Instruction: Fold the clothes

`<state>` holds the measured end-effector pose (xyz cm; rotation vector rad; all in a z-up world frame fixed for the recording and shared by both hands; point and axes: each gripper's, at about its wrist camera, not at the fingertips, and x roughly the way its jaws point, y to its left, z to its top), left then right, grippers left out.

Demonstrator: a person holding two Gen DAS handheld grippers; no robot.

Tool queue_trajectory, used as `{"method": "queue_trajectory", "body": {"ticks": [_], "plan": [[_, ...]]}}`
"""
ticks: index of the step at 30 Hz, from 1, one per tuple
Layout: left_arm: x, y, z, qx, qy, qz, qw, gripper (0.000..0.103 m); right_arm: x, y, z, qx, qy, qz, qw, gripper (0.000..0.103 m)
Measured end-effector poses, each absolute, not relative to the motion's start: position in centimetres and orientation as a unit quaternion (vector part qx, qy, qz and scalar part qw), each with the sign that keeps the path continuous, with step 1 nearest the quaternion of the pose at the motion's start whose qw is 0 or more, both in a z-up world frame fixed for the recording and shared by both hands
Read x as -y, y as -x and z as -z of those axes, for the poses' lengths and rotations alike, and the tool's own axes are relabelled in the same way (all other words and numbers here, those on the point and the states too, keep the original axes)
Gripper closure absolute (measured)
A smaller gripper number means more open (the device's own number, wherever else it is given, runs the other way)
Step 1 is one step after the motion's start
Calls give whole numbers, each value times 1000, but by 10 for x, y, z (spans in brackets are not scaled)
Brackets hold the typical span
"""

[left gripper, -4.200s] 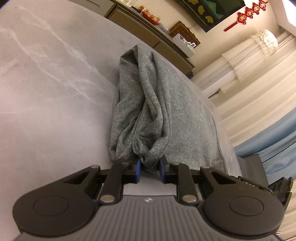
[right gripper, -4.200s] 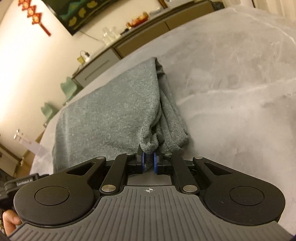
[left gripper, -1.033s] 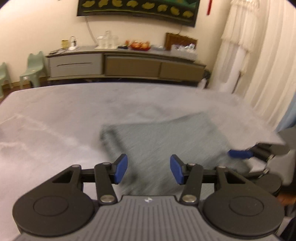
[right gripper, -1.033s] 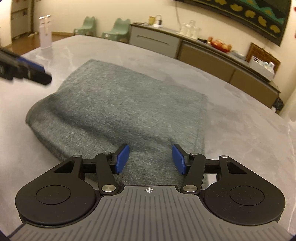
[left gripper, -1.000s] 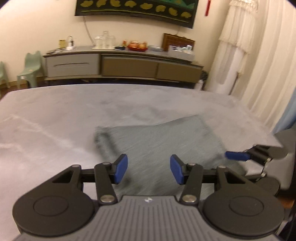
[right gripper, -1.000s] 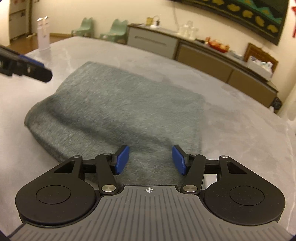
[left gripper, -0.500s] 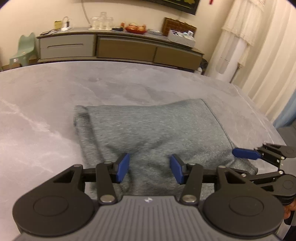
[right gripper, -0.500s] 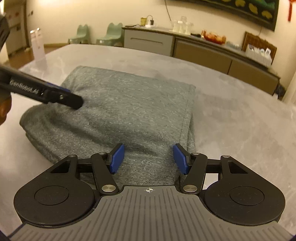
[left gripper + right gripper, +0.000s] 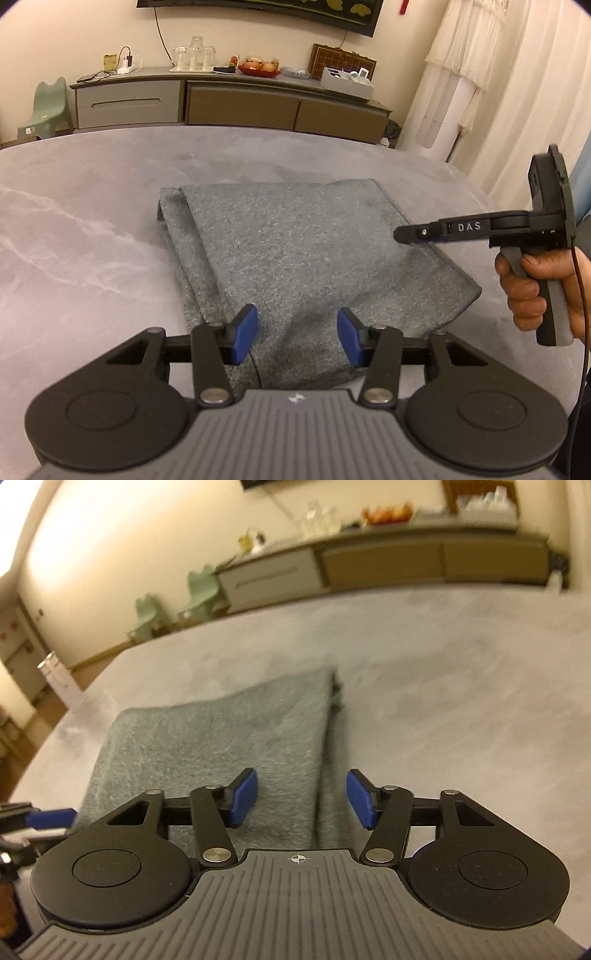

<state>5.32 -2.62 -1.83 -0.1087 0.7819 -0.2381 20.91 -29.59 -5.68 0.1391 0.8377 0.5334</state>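
Observation:
A grey knitted garment (image 9: 295,251) lies folded into a flat rectangle on the grey marble table (image 9: 74,206). My left gripper (image 9: 297,334) stands open just above its near edge, nothing between the blue pads. In that view my right gripper (image 9: 400,234) hangs over the garment's right side, held by a hand (image 9: 532,284). The right wrist view is blurred: the garment (image 9: 221,738) lies ahead, with my right gripper (image 9: 301,799) open over its right folded edge. A blue fingertip (image 9: 51,818) of the left gripper shows at the far left.
A long sideboard (image 9: 229,103) with glasses, fruit and boxes runs along the far wall. A green child's chair (image 9: 46,107) stands at the left. White curtains (image 9: 491,74) hang at the right, past the table's far right edge.
Both grippers have let go of the garment and opened; it now lies flat and folded. Over the last second both have drawn back and risen, and the right one swung to the right.

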Motion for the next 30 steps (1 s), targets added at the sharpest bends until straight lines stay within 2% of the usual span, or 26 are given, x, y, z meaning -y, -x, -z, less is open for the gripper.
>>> {"method": "queue_trajectory", "body": {"ticks": [1, 2, 6, 7, 8, 9, 10, 11, 13, 16, 18, 22, 23, 26, 30], "plan": [[26, -52, 17, -378, 56, 119, 917, 55, 291, -207, 51, -390, -44, -251, 885, 91], [26, -51, 17, -377, 59, 123, 916, 55, 286, -204, 43, -375, -20, -243, 894, 98], [37, -46, 21, -377, 49, 131, 916, 55, 273, -199, 39, -351, 50, -215, 910, 99], [40, -41, 20, -373, 48, 137, 916, 55, 271, -199, 45, -356, 62, -203, 910, 93], [42, -36, 19, -369, 46, 145, 917, 55, 269, -199, 50, -360, 73, -191, 910, 81], [46, -32, 19, -366, 40, 153, 917, 55, 274, -193, 45, -355, 63, -187, 914, 77], [50, -28, 20, -364, 26, 162, 917, 54, 280, -187, 39, -350, 49, -184, 917, 66], [55, -24, 22, -363, 12, 170, 916, 53, 286, -181, 32, -344, 36, -181, 921, 60], [61, -27, 34, -372, -18, 180, 910, 53, 294, -159, 23, -340, 18, -214, 916, 56], [69, -38, 54, -378, -67, 176, 907, 57, 290, -138, 28, -362, 34, -256, 896, 58], [64, -61, 54, -379, -62, 166, 908, 59, 280, -135, 42, -388, 65, -263, 881, 58], [53, -109, 54, -381, -50, 148, 911, 61, 272, -150, 50, -383, 83, -225, 892, 58], [51, -121, 54, -382, -47, 143, 912, 61, 272, -159, 51, -385, 75, -208, 896, 53], [47, -155, 54, -386, -35, 133, 912, 58, 272, -190, 58, -379, 52, -179, 906, 46], [56, -171, 49, -398, -17, 101, 912, 50, 277, -213, 61, -382, 22, -159, 910, 43]]}}
